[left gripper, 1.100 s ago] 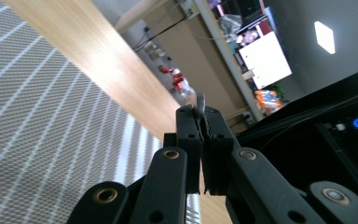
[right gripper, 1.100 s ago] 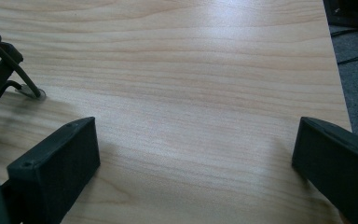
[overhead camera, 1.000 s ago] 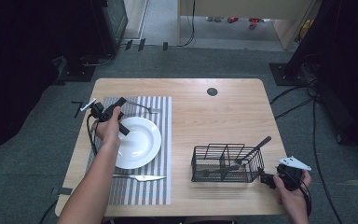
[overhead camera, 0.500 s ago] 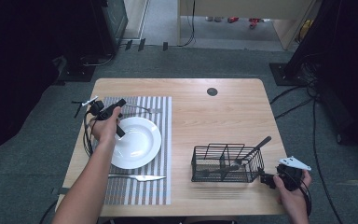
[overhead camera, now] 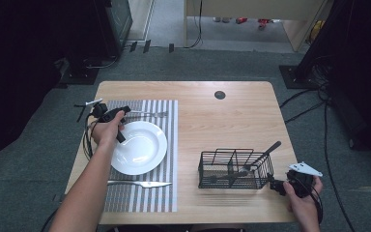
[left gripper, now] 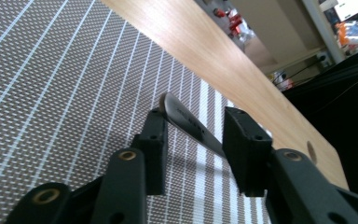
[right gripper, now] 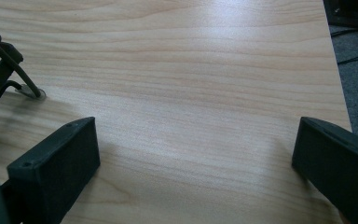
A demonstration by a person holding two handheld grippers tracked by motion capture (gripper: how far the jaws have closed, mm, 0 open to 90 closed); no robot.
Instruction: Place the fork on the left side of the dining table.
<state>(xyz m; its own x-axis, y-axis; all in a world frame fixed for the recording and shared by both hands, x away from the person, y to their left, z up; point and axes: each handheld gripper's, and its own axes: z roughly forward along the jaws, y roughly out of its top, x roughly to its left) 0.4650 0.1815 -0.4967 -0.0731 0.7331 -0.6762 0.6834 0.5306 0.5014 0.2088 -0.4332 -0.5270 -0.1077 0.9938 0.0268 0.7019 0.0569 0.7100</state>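
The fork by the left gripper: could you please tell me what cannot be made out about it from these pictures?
- Fork, left gripper view: the tines are cut off behind the gripper's fingers; just the handle end lies between them.
- Fork, high view: too small to tell whether the left gripper, which has just been opening, touches it; the hand covers its near end.

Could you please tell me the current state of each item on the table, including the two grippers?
Left gripper: fingers just opened, fork handle between them, not pressed.
Right gripper: open, nothing between.
Fork: flat on placemat, above plate.
Knife: flat on placemat, below plate.
Plate: upright, nothing on it.
Basket: upright, one utensil leaning inside.
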